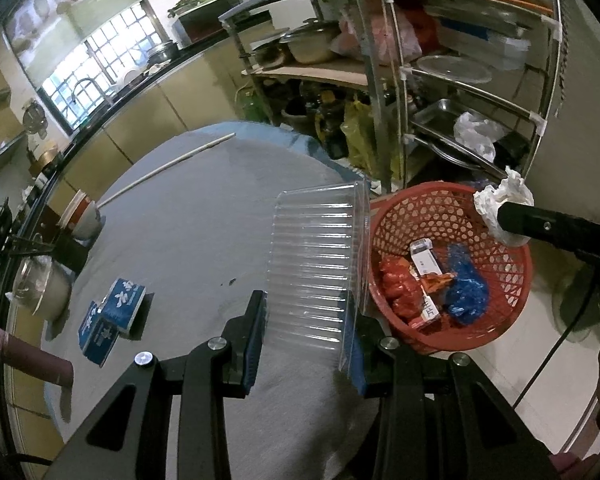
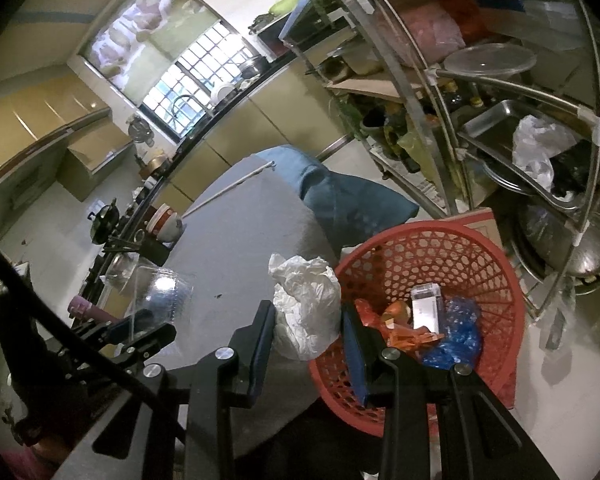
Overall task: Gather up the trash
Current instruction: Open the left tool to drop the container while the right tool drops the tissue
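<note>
Grey cloth covers the round desk [image 1: 204,216], and just past its edge, lower down on the floor side, sits the red mesh basket [image 1: 500,304], already holding a red wrapper, a white carton and a crumpled blue bag [image 1: 466,284]. Behind it rises a metal rack [image 1: 476,92] crowded with pans and bags. From the near side the left claw [image 1: 306,332] reaches forward, tilted steeply downward, clenched on a clear ribbed plastic container [image 1: 316,256] whose far end hangs over the desk edge beside the basket rim. From the right the right claw [image 2: 308,334] slants down less steeply, its fingers clamped on a crumpled white paper wad [image 2: 306,304], held near the basket's rim; the left wrist view shows the wad above the far side of the rim. Two blue boxes [image 1: 114,316] lie on the desk at the left, well apart from the basket, and a long pale stick [image 1: 172,166] rests farther back.
</note>
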A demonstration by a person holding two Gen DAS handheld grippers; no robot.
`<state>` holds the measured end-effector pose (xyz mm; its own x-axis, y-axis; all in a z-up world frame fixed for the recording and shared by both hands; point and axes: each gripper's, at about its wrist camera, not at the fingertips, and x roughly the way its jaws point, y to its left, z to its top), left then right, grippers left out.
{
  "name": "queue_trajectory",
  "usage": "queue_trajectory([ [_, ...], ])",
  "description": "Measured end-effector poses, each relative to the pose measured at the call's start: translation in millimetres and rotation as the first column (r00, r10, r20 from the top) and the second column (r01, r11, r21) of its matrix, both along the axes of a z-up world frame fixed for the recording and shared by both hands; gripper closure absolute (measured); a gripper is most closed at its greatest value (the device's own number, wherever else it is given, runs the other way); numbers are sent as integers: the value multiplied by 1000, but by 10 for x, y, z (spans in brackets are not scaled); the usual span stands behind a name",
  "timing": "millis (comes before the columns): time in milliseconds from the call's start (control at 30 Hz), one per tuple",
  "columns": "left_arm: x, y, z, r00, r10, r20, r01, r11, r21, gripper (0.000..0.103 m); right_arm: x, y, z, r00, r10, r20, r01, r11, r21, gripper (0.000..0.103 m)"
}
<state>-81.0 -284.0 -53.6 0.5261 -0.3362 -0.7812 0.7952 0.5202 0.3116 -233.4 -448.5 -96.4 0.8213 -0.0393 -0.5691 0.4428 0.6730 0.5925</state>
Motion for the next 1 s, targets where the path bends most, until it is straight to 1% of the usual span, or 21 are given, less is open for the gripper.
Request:
queue_trajectory([
  [133, -11, -97, -3, 998, -41, -49, 40, 999, -25, 65, -66, -111, -20, 999, -34, -8, 34, 999, -3, 67],
  [233, -11, -205, -12, 990, -87, -107, 81, 995, -55, 65, -152, -198, -36, 997, -73, -12, 73, 997, 1, 67],
  [267, -11, -250, -23, 984, -110, -138, 102, 993, -66, 65, -181, -231, -45, 996, -87, -17, 87, 996, 1, 67],
  [400, -36, -437, -75, 965, -169, -203, 154, 984, -88, 65, -265, -367, -117, 992, -123, -34, 124, 992, 24, 65],
  [567, -105, -639, -153, 937, -235, -257, 213, 971, -111, 64, -292, -476, -277, 986, -145, -76, 150, 986, 65, 65],
  [600, -128, -679, -175, 932, -247, -265, 225, 968, -109, 64, -294, -493, -313, 986, -147, -84, 153, 985, 76, 64],
  [633, -147, -713, -195, 928, -256, -270, 236, 966, -106, 61, -294, -499, -342, 985, -146, -88, 154, 984, 88, 64],
  [667, -162, -735, -206, 926, -264, -271, 245, 964, -104, 52, -293, -515, -372, 985, -146, -93, 156, 982, 103, 63],
  [733, -193, -751, -219, 928, -269, -256, 251, 963, -101, 40, -315, -542, -405, 985, -151, -87, 161, 978, 130, 44],
  [767, -191, -744, -221, 931, -267, -250, 250, 963, -100, 39, -331, -550, -400, 985, -156, -72, 165, 977, 136, 37],
  [833, -166, -711, -233, 933, -258, -250, 243, 966, -92, 39, -348, -543, -367, 985, -163, -58, 169, 978, 124, 37],
  [933, -52, -614, -225, 943, -220, -249, 204, 975, -88, 39, -366, -530, -295, 985, -170, -34, 173, 980, 101, 37],
  [1000, 33, -514, -205, 957, -173, -231, 160, 984, -76, 39, -364, -503, -241, 985, -171, -20, 172, 981, 93, 37],
])
